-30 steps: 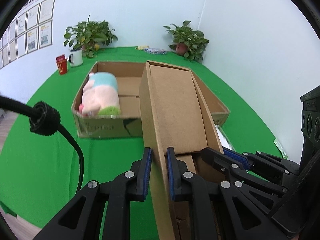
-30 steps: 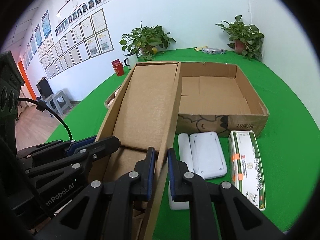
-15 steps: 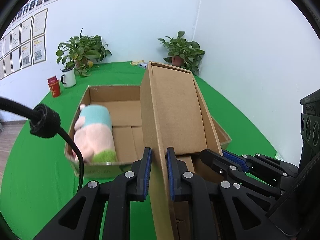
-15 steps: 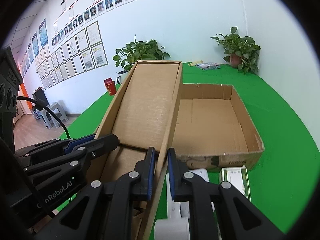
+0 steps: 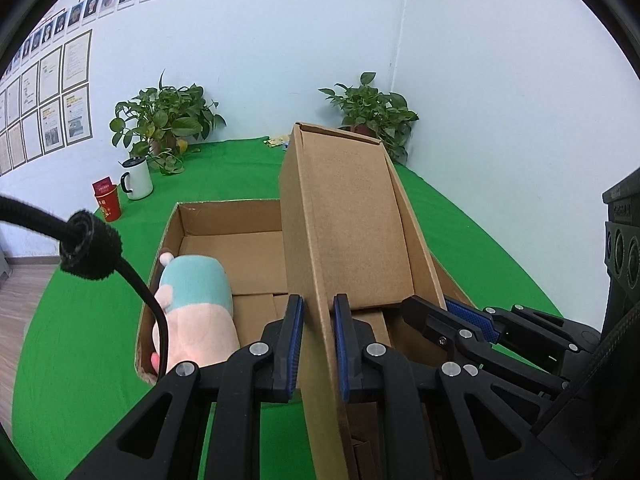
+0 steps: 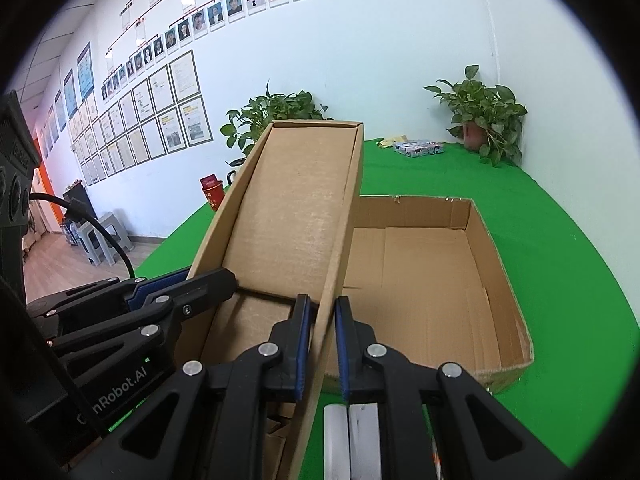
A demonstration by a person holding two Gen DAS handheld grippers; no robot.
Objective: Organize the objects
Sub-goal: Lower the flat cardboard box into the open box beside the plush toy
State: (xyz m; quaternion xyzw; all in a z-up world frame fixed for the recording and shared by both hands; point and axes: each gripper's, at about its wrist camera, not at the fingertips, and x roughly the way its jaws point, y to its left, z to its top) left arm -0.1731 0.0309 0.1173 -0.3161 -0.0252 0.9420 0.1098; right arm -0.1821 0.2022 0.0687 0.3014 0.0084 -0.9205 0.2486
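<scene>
Both grippers hold a narrow open cardboard box point(image 5: 352, 220) tilted up above the green table. My left gripper point(image 5: 318, 344) is shut on its left wall; my right gripper point(image 6: 322, 340) is shut on its right wall, and the box also shows in the right wrist view point(image 6: 296, 216). Behind and below it lies a large shallow cardboard tray point(image 5: 224, 220), also in the right wrist view point(image 6: 492, 280). A pink and teal plush toy point(image 5: 196, 308) lies in the tray's left end. The right gripper's fingers point(image 5: 460, 316) show at the box's far wall.
A white mug point(image 5: 136, 178) and a red cup point(image 5: 107, 198) stand at the back left beside a potted plant point(image 5: 168, 124). Another plant point(image 5: 372, 108) stands in the corner. White items point(image 6: 352, 436) lie on the table under my right gripper. A small package point(image 6: 418, 147) lies far back.
Both grippers have lifted the narrow box and tilted its far end up. The tray now appears lower in both views, and the white items and green-white carton have slid mostly out of view.
</scene>
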